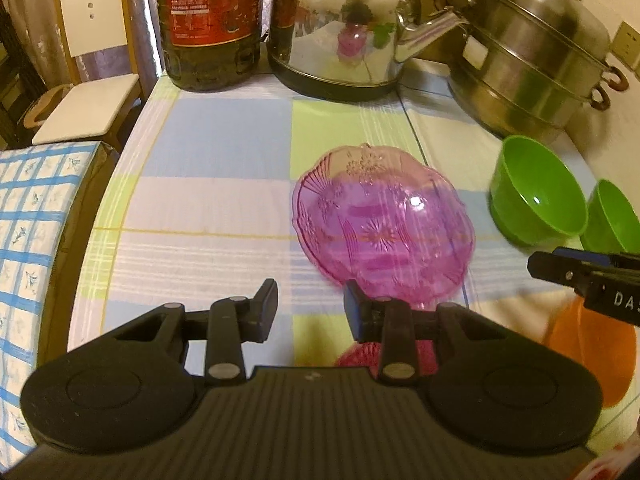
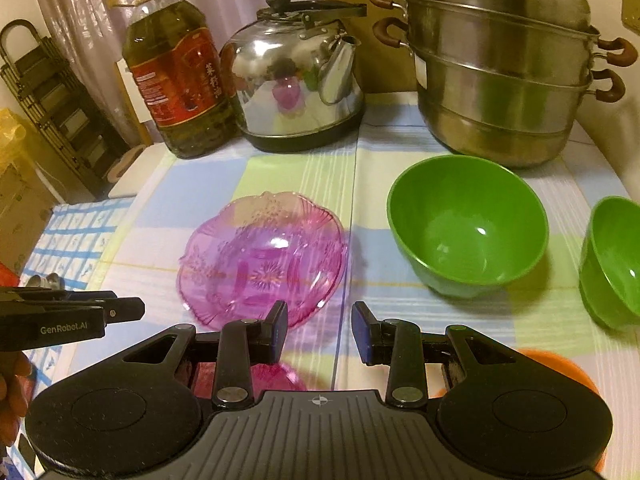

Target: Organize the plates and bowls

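Note:
A clear pink patterned plate [image 1: 384, 220] lies on the checked tablecloth, also in the right wrist view [image 2: 260, 260]. A large green bowl [image 2: 466, 226] stands right of it, a second green bowl [image 2: 612, 260] at the far right; both show in the left wrist view [image 1: 536, 192] [image 1: 612, 216]. A second pink dish [image 2: 276, 376] and an orange plate [image 1: 592, 344] lie partly hidden under the grippers. My left gripper [image 1: 310, 312] is open and empty, just short of the pink plate's near rim. My right gripper [image 2: 320, 330] is open and empty, in front of the plate and large bowl.
At the back stand an oil bottle [image 2: 176, 76], a steel kettle [image 2: 298, 80] and a stacked steel steamer pot [image 2: 504, 68]. A white chair [image 1: 88, 80] stands beyond the table's left edge, and a blue-checked surface [image 1: 28, 240] lies left.

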### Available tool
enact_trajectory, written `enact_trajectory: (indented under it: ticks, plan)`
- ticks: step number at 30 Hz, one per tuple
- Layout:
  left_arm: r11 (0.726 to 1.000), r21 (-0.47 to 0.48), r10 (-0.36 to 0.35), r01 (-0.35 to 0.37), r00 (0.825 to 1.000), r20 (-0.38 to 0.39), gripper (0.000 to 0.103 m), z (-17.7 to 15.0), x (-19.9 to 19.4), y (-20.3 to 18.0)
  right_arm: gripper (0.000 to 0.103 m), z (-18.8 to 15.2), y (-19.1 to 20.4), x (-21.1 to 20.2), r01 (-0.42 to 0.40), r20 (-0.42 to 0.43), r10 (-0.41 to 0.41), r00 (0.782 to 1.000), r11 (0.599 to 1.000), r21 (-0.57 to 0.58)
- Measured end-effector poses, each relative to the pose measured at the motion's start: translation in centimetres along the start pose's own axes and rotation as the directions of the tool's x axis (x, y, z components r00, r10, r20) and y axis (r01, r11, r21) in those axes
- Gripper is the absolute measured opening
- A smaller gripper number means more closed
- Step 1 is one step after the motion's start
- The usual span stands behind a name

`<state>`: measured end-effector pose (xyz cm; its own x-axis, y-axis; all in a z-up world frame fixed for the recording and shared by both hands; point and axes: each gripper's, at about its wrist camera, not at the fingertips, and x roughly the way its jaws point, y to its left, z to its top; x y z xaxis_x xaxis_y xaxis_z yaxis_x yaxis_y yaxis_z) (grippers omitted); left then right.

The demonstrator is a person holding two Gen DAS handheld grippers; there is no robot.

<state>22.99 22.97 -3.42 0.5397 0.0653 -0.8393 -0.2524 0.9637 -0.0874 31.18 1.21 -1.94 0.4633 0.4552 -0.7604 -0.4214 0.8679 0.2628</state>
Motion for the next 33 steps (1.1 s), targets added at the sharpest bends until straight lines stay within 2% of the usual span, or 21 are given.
enact_trajectory:
  ticks: [13, 24, 33]
  plan:
    - [0.996, -0.088, -0.033, 0.033, 0.999, -0.003, 0.032, 2.1, 4.5, 1.0, 0.036, 2.1, -1.5, 4.9, -0.038, -0.065, 0.044, 0.997, 0.995, 0.094]
    - [0.981, -0.179, -0.073, 0.069, 0.997, -0.016, 0.032, 3.3, 7.5, 2.4, 0.036, 2.9, -2.6, 8.4, -0.021, -0.113, 0.039, 0.993, 0.988, 0.156]
    - [0.975, -0.205, -0.089, 0.082, 0.996, -0.025, 0.031, 3.3, 8.9, 2.8, 0.035, 3.0, -2.7, 10.0, -0.011, -0.132, 0.033, 0.991, 0.986, 0.163]
